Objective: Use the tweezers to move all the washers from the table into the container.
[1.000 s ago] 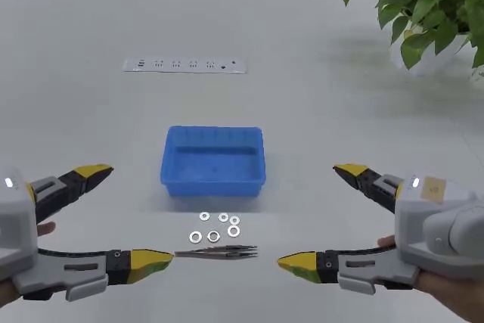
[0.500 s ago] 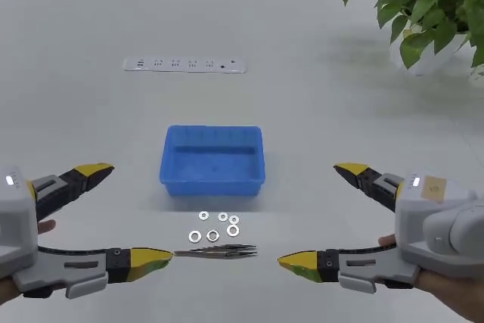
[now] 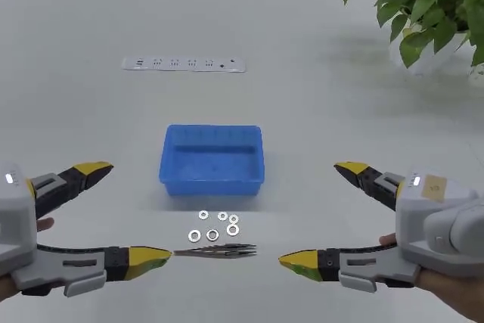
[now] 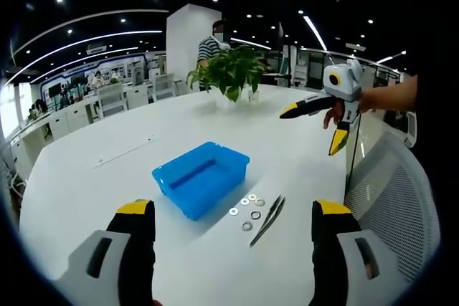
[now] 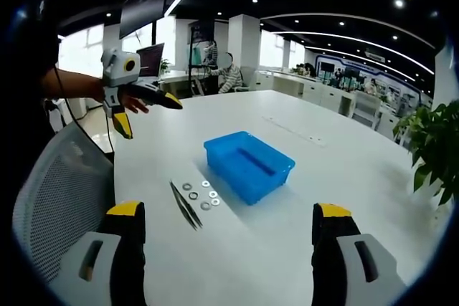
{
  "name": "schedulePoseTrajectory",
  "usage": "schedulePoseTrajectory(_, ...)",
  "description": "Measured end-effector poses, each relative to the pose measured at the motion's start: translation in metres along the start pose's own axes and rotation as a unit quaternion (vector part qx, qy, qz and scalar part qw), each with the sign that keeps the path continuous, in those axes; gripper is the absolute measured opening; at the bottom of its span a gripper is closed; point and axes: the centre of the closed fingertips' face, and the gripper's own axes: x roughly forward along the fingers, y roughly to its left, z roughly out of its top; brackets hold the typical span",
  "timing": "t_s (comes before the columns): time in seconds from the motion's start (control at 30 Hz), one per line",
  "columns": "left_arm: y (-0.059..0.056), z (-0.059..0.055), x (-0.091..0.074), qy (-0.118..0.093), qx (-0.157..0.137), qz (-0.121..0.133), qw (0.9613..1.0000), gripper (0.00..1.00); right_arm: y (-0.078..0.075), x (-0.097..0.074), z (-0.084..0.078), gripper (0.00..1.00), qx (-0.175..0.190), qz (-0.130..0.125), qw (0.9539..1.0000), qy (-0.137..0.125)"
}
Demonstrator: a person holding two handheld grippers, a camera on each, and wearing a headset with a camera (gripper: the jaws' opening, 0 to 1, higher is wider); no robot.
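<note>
Several small silver washers [image 3: 215, 226] lie on the white table just in front of an empty blue container [image 3: 212, 158]. Steel tweezers [image 3: 217, 250] rest flat on the table right behind the washers, toward me. My left gripper [image 3: 125, 213] hovers open to the left of them, and my right gripper [image 3: 325, 213] hovers open to the right, both holding nothing. In the left gripper view the container [image 4: 201, 174], washers [image 4: 248, 211] and tweezers [image 4: 267, 220] sit ahead between the jaws. The right gripper view shows the tweezers [image 5: 185, 205], washers [image 5: 199, 194] and container [image 5: 249, 165].
A white power strip [image 3: 184, 65] lies further back on the table. A potted green plant [image 3: 427, 5] stands at the far right. A mesh chair back [image 5: 54, 202] stands near the table edge. People and desks fill the office beyond.
</note>
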Motion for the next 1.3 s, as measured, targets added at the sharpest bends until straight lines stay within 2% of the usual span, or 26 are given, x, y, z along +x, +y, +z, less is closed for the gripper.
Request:
schedulePoseTrajectory(0.57,0.002,-0.002,-0.001,0.007,0.006,-0.004,0.9999,0.96,0.001,0.001,0.0,0.97,-0.001,0.002,1.0,0.004)
schedulePoseTrajectory(1.0,-0.003,-0.002,0.005,0.027,0.038,-0.03,0.9985,0.87,0.002,0.003,0.002,0.89,-0.028,0.027,0.9992,0.01)
schedulePoseTrajectory(1.3,-0.012,-0.009,0.013,0.047,0.049,-0.061,0.9958,0.78,0.011,0.012,0.003,0.8,-0.062,0.068,0.9957,0.012)
